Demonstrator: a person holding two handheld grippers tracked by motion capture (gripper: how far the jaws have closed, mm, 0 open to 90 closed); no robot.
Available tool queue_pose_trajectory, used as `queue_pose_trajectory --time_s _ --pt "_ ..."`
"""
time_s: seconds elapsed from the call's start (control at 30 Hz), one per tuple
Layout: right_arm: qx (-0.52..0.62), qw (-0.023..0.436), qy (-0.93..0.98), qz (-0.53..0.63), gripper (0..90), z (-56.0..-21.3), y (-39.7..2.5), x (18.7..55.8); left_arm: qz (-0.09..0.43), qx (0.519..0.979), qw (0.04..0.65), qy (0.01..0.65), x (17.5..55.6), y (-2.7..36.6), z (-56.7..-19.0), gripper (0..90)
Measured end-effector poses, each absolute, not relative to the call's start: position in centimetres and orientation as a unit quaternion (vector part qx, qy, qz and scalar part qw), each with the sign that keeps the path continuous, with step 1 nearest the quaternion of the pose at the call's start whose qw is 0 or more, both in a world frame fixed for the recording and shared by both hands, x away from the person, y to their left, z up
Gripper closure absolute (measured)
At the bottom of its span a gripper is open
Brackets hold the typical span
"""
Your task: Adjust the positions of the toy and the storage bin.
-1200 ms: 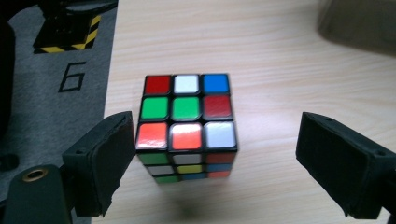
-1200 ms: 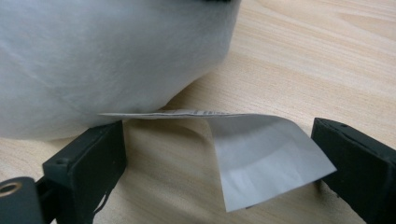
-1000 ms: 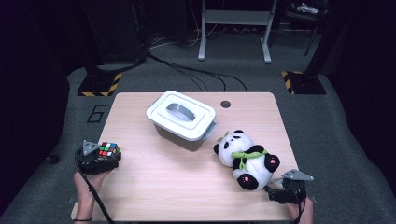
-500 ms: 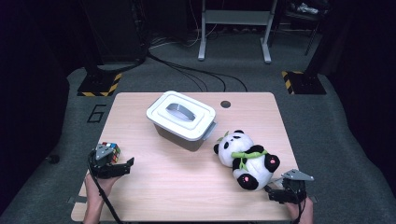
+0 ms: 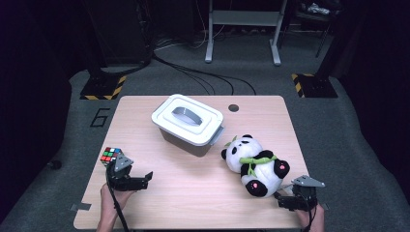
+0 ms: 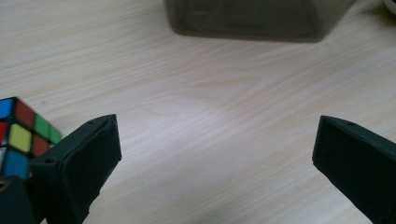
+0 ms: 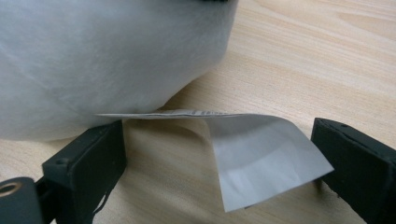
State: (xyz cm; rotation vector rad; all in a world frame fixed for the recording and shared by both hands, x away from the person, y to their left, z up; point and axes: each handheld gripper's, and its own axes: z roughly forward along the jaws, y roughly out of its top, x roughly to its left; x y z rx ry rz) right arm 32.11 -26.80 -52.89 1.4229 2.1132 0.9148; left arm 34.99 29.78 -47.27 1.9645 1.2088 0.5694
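1. We hold our left gripper (image 5: pixel 145 178) low over the near left part of the table (image 5: pixel 193 193), its jaws spread wide with only bare wood between them. The puzzle cube (image 5: pixel 110 155) sits on the table just behind and to the left of it, free of any grip; in the left gripper view the cube (image 6: pixel 21 135) lies outside the left jaw, close against it.
2. Our right gripper (image 5: pixel 283 198) rests at the near right edge, jaws wide apart and holding nothing. It sits right against the toy panda (image 5: pixel 254 164), which lies on its back just in front of it.
3. In the right gripper view the panda's white fur (image 7: pixel 107 60) fills the upper left, and its paper tag (image 7: pixel 261 158) hangs down between the jaws without being pinched.
4. We judge the step in hand to be the approach: both toys look ready to be picked up, and the grey box (image 5: pixel 189 124) with its white lid on stands at the middle of the table.
5. Next, we would need to turn the left gripper toward the cube so a jaw passes each side, and push the right one forward onto the soft body, not merely the tag.
6. The table is pale wood grain with a round cable hole (image 5: pixel 233 108) near its far edge.
7. Around it we see dark grey floor, black cables (image 5: pixel 193 72), yellow-and-black striped plates (image 5: pixel 102 88) and a metal stand (image 5: pixel 241 29) behind.
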Motion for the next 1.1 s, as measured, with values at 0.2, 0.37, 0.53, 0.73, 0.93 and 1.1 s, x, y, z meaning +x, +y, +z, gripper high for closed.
queue_pose_trajectory --time_s 0.2,0.37,0.53,0.73,0.93,1.1 --pt "0.513 0.216 0.762 0.330 3.8 -52.9 -26.8 32.1 0.193 0.794 0.372 0.440 34.8 27.6 -47.7 0.9" --pt "0.513 0.216 0.763 0.330 3.8 -52.9 -26.8 32.1 0.179 0.808 0.374 0.419 34.8 25.8 -47.8 0.4" --pt "0.513 0.216 0.762 0.330 3.8 -52.9 -26.8 32.1 0.170 0.816 0.379 0.403 34.8 24.1 -47.9 0.3" --pt "0.513 0.215 0.762 0.330 3.8 -52.9 -26.8 32.1 0.158 0.825 0.389 0.378 34.7 22.2 -47.7 0.3" --pt "0.514 0.215 0.762 0.331 3.9 -52.9 -26.8 32.1 0.143 0.836 0.399 0.349 34.7 19.6 -47.4 0.2" --pt "0.514 0.213 0.761 0.333 3.9 -52.9 -26.9 32.1 0.128 0.844 0.404 0.328 34.6 17.5 -47.5 0.2"
